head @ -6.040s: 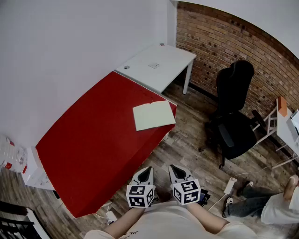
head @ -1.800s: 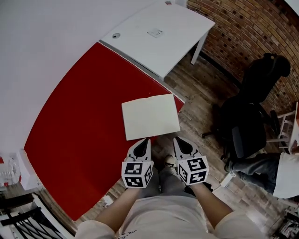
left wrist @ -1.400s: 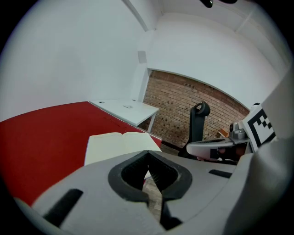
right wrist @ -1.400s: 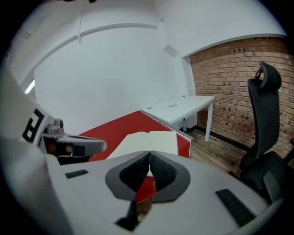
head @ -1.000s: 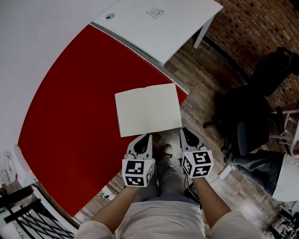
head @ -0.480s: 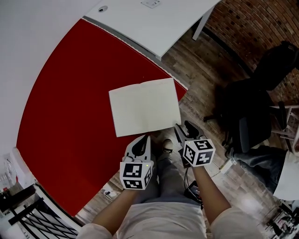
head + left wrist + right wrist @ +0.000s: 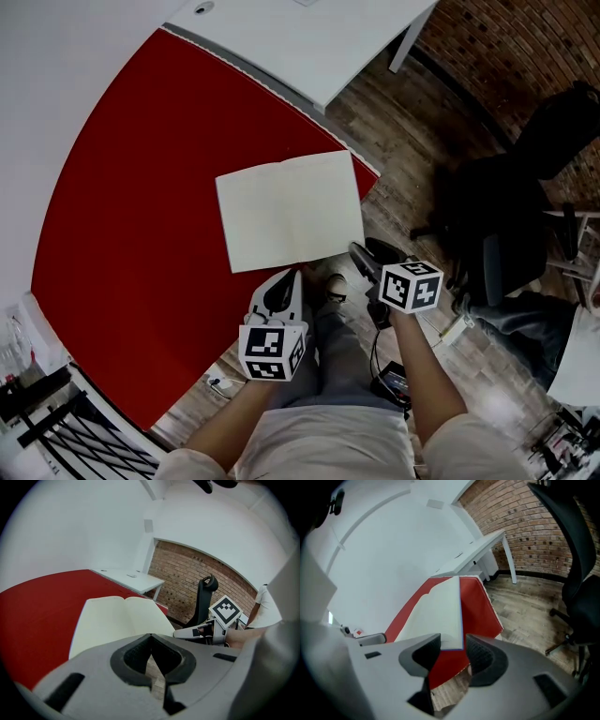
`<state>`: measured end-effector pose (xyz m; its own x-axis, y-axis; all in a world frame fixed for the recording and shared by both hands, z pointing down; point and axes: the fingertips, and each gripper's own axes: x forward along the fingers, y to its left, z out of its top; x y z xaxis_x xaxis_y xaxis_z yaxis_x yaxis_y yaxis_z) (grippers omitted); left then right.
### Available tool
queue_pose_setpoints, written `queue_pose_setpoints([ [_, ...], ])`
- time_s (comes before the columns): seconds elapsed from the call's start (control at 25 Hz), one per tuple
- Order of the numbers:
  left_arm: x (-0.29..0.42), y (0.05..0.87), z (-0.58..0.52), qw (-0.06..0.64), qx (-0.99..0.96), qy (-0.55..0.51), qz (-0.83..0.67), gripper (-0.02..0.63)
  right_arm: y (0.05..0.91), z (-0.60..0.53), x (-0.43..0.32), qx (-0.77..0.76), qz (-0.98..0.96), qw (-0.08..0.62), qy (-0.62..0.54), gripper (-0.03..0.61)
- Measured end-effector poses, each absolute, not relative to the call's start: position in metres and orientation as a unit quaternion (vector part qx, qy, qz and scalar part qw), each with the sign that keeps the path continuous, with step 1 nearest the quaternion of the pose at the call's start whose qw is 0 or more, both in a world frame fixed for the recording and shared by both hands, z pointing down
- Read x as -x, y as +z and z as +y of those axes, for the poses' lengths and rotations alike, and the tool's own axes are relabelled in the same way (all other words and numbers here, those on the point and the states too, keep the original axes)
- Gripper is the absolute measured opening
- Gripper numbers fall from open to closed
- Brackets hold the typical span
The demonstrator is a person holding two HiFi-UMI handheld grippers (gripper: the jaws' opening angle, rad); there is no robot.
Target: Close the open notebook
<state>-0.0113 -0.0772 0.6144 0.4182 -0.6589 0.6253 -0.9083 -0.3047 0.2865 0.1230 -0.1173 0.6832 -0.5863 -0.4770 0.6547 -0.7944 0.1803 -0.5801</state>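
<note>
The open notebook (image 7: pixel 291 211) lies flat with blank cream pages on the red table (image 7: pixel 122 187), near its right corner. It also shows in the left gripper view (image 7: pixel 122 620) and the right gripper view (image 7: pixel 440 616). My right gripper (image 7: pixel 361 251) hangs just off the notebook's near right corner, rolled onto its side. Its jaws are opening and nothing is between the pads (image 7: pixel 452 644); the notebook's corner lies just beyond them. My left gripper (image 7: pixel 286 279) sits below the notebook's near edge, shut and empty (image 7: pixel 151 637).
A white desk (image 7: pixel 309 37) adjoins the red table's far end. A black office chair (image 7: pixel 506 206) stands on the wooden floor to the right. A seated person's legs (image 7: pixel 525 328) are at the far right. The person's own legs (image 7: pixel 328 347) are below the grippers.
My right gripper has sunk, rolled onto its side and opened its jaws beside the notebook's near right corner. The left gripper has dropped slightly and stays shut.
</note>
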Motion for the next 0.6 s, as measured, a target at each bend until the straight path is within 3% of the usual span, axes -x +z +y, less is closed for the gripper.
queue_pose_setpoints([
  [0.16, 0.011, 0.615, -0.078, 0.313, -0.781, 0.200, -0.503, 0.006, 0.682, -0.117, -0.122, -0.411, -0.754, 0.160, 0.487, 0.156],
  [0.4, 0.012, 0.619, -0.079, 0.317, -0.777, 0.201, -0.506, 0.006, 0.677, -0.119, -0.131, -0.429, -0.748, 0.159, 0.480, 0.047],
  [0.6, 0.012, 0.620, -0.079, 0.319, -0.774, 0.202, -0.508, 0.006, 0.674, -0.120, -0.132, -0.437, -0.746, 0.155, 0.478, 0.031],
])
